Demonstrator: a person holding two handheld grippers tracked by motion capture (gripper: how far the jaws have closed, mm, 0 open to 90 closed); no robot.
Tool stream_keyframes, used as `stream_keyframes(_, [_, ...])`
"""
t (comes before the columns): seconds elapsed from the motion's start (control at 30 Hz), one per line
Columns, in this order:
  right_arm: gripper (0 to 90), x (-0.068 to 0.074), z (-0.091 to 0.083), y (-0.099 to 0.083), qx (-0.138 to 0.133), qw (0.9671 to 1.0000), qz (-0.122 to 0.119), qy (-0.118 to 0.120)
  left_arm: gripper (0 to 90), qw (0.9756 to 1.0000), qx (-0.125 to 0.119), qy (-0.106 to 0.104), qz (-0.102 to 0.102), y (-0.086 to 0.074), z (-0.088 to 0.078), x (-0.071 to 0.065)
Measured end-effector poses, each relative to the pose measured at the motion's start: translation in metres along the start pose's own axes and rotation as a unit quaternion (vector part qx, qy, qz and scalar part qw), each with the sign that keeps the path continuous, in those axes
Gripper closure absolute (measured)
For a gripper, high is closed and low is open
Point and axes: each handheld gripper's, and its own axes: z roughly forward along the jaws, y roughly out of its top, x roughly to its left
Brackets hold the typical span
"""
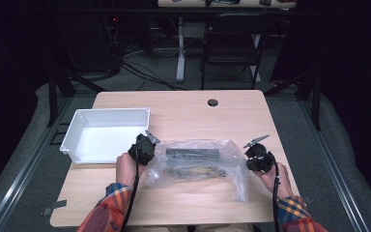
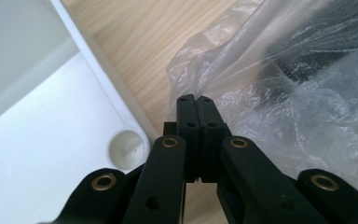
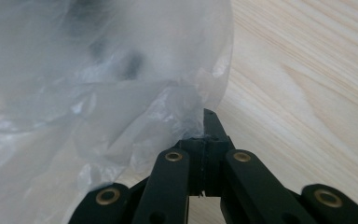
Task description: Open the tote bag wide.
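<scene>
Plastic bag (image 1: 196, 162) film is all you have between either pair of jaws, so start your worry there. Your left gripper (image 2: 196, 100) is pinched tight on a bunched fold at the bag's left edge, pads closed right together with only thin film between them. Your right gripper (image 3: 209, 122) is clamped the same way on a crumpled bit of the opposite edge, and in its own view only a small tuft of film sits in the bite. That shallow hold is the likeliest one to slip: pull outward or lift sharply and the film may slide out of the pads.

The bag lies on the wooden table (image 1: 183, 111) between your two hands, just right of the white bin (image 1: 107, 134), with dark items (image 1: 193, 153) resting inside it, a long black piece and some smaller parts I can't make out. Their weight hangs on the film, not on your grippers. Lift both edges unevenly and the load will probably slide to the low end; if the open mouth is there, the parts could spill onto the table. I can't tell which side the mouth is on.

Spread your hands too hard and the thin plastic may stretch or tear at the pinch points. The bin's rim is close to your left gripper, so a swing that way could catch the bag or knock the bin.
</scene>
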Motion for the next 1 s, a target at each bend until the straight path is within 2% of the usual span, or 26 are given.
stream_keyframes(0.07, [90.0, 0.000, 0.002, 0.000, 0.002, 0.9999, -0.004, -0.017, 90.0, 0.9997, 0.003, 0.020, 0.012, 0.000, 0.001, -0.002])
stream_keyframes(0.17, [90.0, -0.001, 0.002, 0.000, 0.017, 0.9990, -0.012, -0.039, 90.0, 0.9994, 0.007, 0.025, 0.022, 0.000, 0.001, -0.003])
stream_keyframes(0.23, [90.0, -0.002, 0.003, -0.001, 0.020, 0.9988, -0.010, -0.044, 90.0, 0.9997, 0.002, 0.015, 0.017, -0.001, 0.000, -0.004])
stream_keyframes(0.3, [88.0, -0.003, 0.001, -0.001, 0.022, 0.9991, -0.011, -0.036, 89.9, 0.9998, 0.000, 0.010, 0.015, -0.001, 0.000, -0.003])
stream_keyframes(0.33, [80.9, -0.004, -0.003, -0.001, 0.013, 0.9995, -0.008, -0.027, 89.6, 0.9999, -0.011, 0.000, 0.008, -0.001, -0.003, -0.002])
stream_keyframes(0.37, [75.1, -0.005, -0.006, -0.001, -0.001, 0.9998, 0.002, -0.022, 89.2, 0.9999, -0.013, -0.002, 0.007, -0.001, -0.004, -0.002])
stream_keyframes(0.4, [72.7, -0.006, -0.011, -0.001, -0.010, 0.9999, 0.003, -0.011, 88.6, 0.9999, -0.016, -0.006, 0.004, -0.001, -0.006, -0.001])
stream_keyframes(0.43, [70.1, -0.008, -0.018, 0.000, -0.017, 0.9998, 0.003, -0.006, 88.0, 0.9996, -0.022, -0.017, -0.003, -0.001, -0.008, 0.001])
stream_keyframes(0.47, [64.1, -0.009, -0.025, 0.000, -0.038, 0.9993, 0.007, -0.004, 84.8, 0.9995, -0.023, -0.021, -0.005, -0.001, -0.010, 0.001])
stream_keyframes(0.53, [59.0, -0.011, -0.036, 0.000, -0.053, 0.9985, 0.009, 0.007, 82.0, 0.9990, -0.030, -0.031, -0.009, -0.002, -0.012, 0.002])
stream_keyframes(0.6, [53.7, -0.013, -0.046, -0.001, -0.069, 0.9975, 0.013, 0.006, 78.0, 0.9986, -0.034, -0.039, -0.013, -0.003, -0.015, 0.003])
stream_keyframes(0.67, [50.4, -0.014, -0.053, -0.001, -0.081, 0.9966, 0.016, 0.009, 73.5, 0.9981, -0.036, -0.047, -0.019, -0.003, -0.018, 0.004])
stream_keyframes(0.8, [43.1, -0.016, -0.067, -0.001, -0.104, 0.9944, 0.018, 0.013, 61.6, 0.9965, -0.045, -0.069, -0.014, -0.002, -0.027, 0.002])
stream_keyframes(0.87, [41.3, -0.014, -0.073, 0.000, -0.122, 0.9922, 0.016, 0.017, 55.6, 0.9960, -0.050, -0.073, -0.017, -0.003, -0.033, 0.001])
stream_keyframes(0.93, [39.9, -0.011, -0.076, 0.001, -0.126, 0.9917, 0.014, 0.022, 49.3, 0.9957, -0.052, -0.075, -0.015, -0.003, -0.036, -0.001])
stream_keyframes(0.97, [38.1, -0.005, -0.080, 0.004, -0.136, 0.9901, 0.003, 0.037, 46.1, 0.9949, -0.053, -0.085, -0.015, -0.004, -0.040, -0.003])
stream_keyframes(1.0, [38.1, -0.005, -0.080, 0.004, -0.136, 0.9901, 0.003, 0.037, 43.5, 0.9949, -0.053, -0.085, -0.015, -0.004, -0.040, -0.003])
